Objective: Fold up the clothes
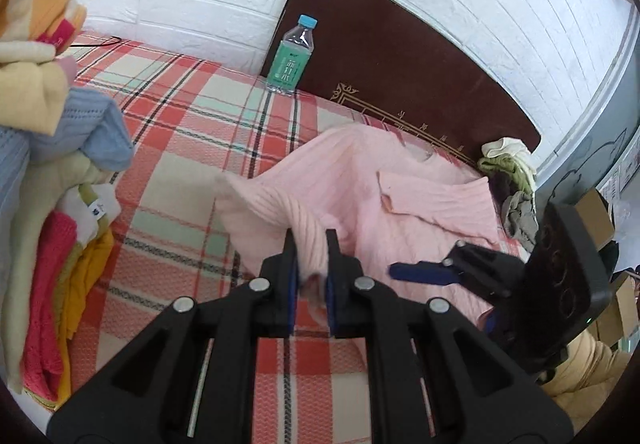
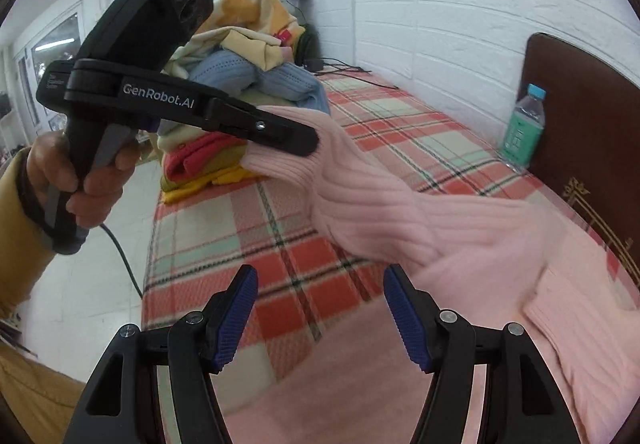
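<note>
A pink ribbed sweater [image 1: 360, 179] lies on the plaid bedcover [image 1: 192, 131] near the headboard. My left gripper [image 1: 312, 240] is shut on the cuff of one pink sleeve [image 2: 400, 203] and holds it lifted above the bed; it also shows in the right wrist view [image 2: 304, 141]. My right gripper [image 2: 320, 308] is open and empty, low over the pink sweater's body [image 2: 360, 384], with the raised sleeve just beyond its fingers. It shows at the right in the left wrist view [image 1: 404, 271].
A pile of folded and loose clothes [image 1: 48, 147] sits at the bed's left side, also in the right wrist view [image 2: 248, 75]. A water bottle [image 1: 290, 55] stands against the brown headboard [image 1: 400, 55]. More crumpled clothes [image 1: 512, 171] lie at the far right. White brick wall behind.
</note>
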{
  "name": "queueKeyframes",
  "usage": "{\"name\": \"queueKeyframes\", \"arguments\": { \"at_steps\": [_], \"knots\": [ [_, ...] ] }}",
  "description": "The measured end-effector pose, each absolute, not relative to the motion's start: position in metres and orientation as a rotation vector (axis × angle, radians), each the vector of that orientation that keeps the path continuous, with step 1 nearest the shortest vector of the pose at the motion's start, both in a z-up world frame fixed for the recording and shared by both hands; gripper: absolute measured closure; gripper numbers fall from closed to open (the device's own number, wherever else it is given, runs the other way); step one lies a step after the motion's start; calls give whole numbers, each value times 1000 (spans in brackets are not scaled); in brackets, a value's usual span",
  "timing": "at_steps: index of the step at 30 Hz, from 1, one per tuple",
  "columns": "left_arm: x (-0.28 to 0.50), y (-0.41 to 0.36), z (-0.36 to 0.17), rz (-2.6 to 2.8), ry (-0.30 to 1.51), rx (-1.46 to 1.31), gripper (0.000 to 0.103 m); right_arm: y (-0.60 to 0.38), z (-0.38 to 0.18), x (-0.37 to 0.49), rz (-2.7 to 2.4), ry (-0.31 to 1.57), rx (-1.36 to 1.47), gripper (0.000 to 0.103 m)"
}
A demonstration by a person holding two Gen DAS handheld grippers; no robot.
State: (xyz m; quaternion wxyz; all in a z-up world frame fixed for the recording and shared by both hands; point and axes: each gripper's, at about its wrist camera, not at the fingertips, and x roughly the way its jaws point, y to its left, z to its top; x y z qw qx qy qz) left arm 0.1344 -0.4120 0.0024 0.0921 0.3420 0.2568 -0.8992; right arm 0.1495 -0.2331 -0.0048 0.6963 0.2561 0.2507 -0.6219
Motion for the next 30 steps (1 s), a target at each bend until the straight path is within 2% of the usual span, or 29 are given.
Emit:
{"name": "queueKeyframes", "arguments": {
  "at_steps": [5,9,10,11,13,17,18,19,21,26,30],
  "knots": [
    [114,-412,15,-2696,762,1054,90,-269,-10,159,-1413,500,537,37],
    [103,-410,12,-2709,771,1094,90,-295,-15,135,-1409,353,680,49],
    [101,-409,12,-2716,779,1100,90,-300,-17,129,-1413,327,710,59],
    [100,-409,11,-2723,788,1105,90,-303,-19,124,-1405,303,730,75],
    [100,-408,10,-2737,811,1097,90,-307,-21,114,-1390,264,764,92],
    [112,-412,12,-2755,915,1028,88,-304,-20,87,-1373,180,839,94],
    [117,-415,13,-2761,943,993,81,-301,-17,78,-1377,157,857,94],
    [122,-417,14,-2770,959,962,65,-297,-13,68,-1378,122,866,94],
    [132,-419,16,-2794,977,903,43,-288,-2,48,-1377,44,890,95],
    [131,-398,9,-2883,922,930,42,-270,36,-1,-1359,-155,885,95],
    [99,-351,3,-2952,722,1070,42,-265,66,-22,-1395,-200,849,95]
  ]
}}
